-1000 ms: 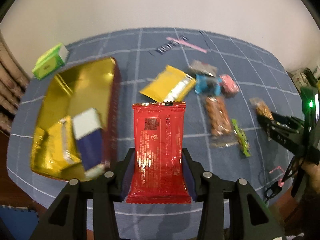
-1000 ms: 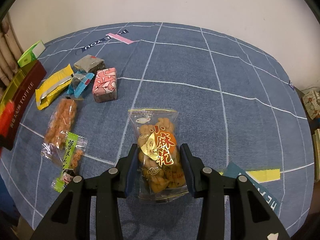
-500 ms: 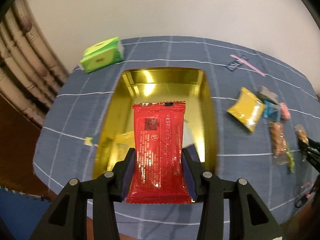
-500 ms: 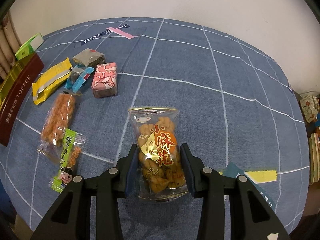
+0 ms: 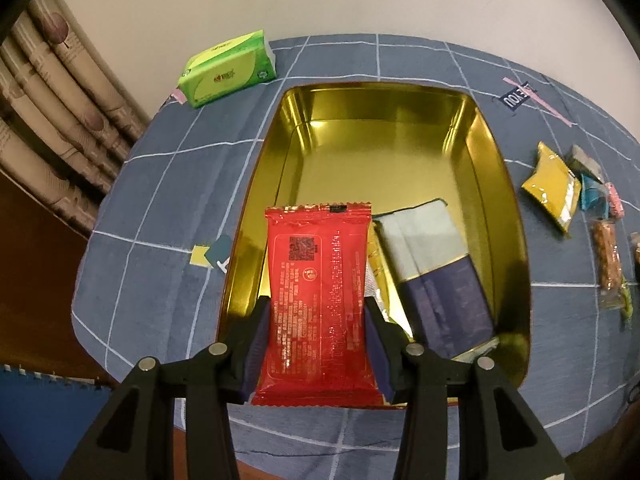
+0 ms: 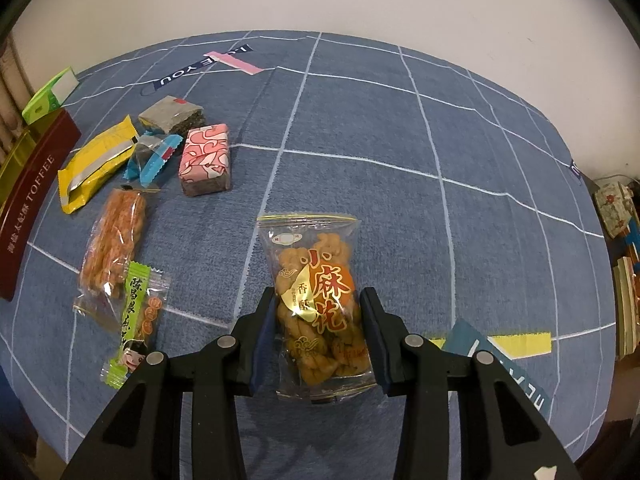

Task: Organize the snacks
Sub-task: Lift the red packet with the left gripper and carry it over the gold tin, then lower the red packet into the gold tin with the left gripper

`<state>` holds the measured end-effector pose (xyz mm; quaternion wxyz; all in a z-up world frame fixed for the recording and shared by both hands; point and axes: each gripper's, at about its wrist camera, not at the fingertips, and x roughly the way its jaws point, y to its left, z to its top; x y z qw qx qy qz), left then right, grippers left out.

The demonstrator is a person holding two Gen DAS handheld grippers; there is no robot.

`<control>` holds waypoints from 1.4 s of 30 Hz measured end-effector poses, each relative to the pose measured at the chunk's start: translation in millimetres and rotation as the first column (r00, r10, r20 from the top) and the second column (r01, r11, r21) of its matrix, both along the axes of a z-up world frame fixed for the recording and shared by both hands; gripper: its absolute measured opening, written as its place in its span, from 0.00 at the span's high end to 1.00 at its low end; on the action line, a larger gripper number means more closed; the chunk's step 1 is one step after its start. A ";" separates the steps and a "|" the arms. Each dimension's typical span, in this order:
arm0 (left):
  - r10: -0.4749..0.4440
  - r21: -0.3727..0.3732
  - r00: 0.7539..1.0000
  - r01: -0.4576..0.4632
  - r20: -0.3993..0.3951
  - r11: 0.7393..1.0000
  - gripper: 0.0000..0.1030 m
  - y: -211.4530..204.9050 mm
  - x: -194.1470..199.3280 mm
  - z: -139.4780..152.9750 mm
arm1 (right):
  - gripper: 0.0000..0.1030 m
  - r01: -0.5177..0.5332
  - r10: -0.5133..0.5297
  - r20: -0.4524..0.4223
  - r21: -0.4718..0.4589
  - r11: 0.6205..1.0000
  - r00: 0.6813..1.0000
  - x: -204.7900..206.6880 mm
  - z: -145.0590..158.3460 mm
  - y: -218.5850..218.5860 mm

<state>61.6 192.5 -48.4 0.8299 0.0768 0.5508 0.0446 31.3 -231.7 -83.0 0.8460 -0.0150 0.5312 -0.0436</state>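
My left gripper is shut on a red snack packet and holds it over the near end of an open gold tin. A white and navy packet lies in the tin, with a gold packet partly hidden beside it. My right gripper is shut on a clear bag of fried twists above the blue cloth. Loose snacks lie to its left: a yellow packet, a pink block, an orange bar and a green candy.
A green tissue pack lies beyond the tin's far left corner. The tin's dark red side shows at the left of the right wrist view. A grey packet and a blue candy lie among the loose snacks. Curtains hang left.
My left gripper has carried the red packet leftward from the loose snacks to above the tin, then closer in. My right gripper has stayed almost still with the bag of twists.
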 end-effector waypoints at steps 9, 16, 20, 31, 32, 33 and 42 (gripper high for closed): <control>-0.003 0.019 1.000 0.003 -0.001 1.000 0.56 1.6 2.5 -8.6 | 0.64 0.017 -0.017 0.001 0.014 1.000 1.000 -3.2 1.2 0.0; -0.002 0.022 1.000 0.002 0.002 1.000 0.52 0.3 1.4 -9.2 | 0.64 0.030 -0.030 0.009 0.034 0.999 1.000 -7.3 10.5 5.1; 0.001 0.006 1.000 -0.001 0.013 1.000 0.43 1.5 -0.4 -7.6 | 0.64 0.023 -0.025 0.033 0.041 0.999 0.999 -8.1 22.9 14.6; 0.027 -0.021 0.992 -0.025 0.120 0.999 0.36 6.9 -18.3 20.7 | 0.64 -0.050 0.038 0.098 0.117 0.992 0.994 -4.2 60.0 72.1; 0.047 -0.028 0.990 -0.044 0.130 0.999 0.36 10.5 -21.3 23.4 | 0.64 -0.058 0.045 0.099 0.123 0.991 0.994 -4.0 61.0 77.6; 0.063 -0.030 0.989 -0.059 0.137 0.998 0.36 13.1 -23.6 25.8 | 0.64 -0.076 0.062 0.101 0.134 0.988 0.993 -3.0 63.1 87.8; 0.228 -0.047 0.956 -0.223 0.183 0.974 0.36 47.9 -49.8 33.8 | 0.64 -0.234 0.219 0.101 0.171 0.957 0.970 3.6 71.2 174.1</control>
